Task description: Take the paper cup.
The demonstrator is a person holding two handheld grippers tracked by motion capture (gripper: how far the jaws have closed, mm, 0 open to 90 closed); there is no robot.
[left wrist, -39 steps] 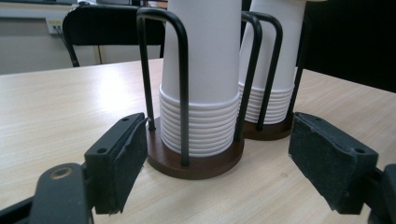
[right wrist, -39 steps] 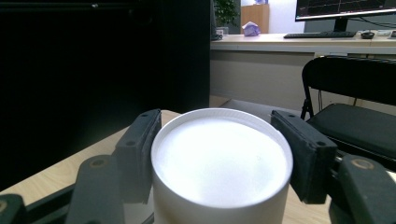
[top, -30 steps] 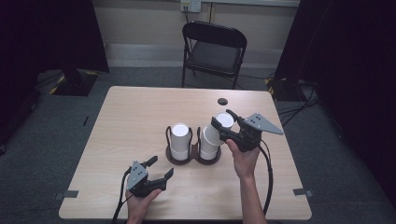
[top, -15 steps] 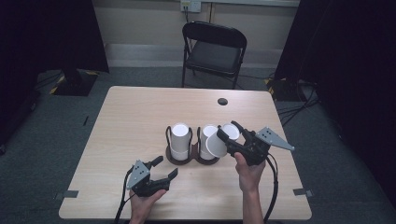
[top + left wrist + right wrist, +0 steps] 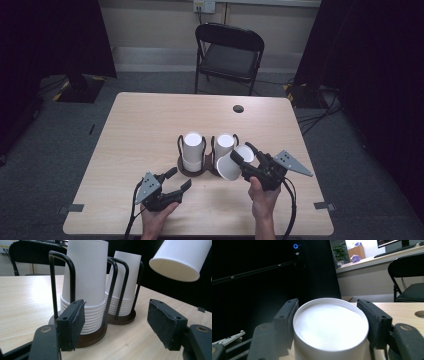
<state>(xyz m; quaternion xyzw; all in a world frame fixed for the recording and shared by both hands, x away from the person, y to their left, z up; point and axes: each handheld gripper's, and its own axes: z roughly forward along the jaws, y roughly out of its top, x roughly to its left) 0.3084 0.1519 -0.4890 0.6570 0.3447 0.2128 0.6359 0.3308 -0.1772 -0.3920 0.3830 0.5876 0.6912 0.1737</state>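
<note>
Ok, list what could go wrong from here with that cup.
The right gripper grips a thin white paper cup by its walls; squeezing harder could crush it. The cup is tilted, mouth toward the person, close beside the right stack in the wire holder; a swing could knock that stack. The left gripper stands open near the holder's base and might nudge it.

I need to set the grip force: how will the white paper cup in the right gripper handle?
The paper cup looks thin-walled, so probably light and easily crushed. The right gripper clamps it near its closed base, likely the stiffer end. Set on its side, its tapered round shape would probably roll in a curve.
</note>
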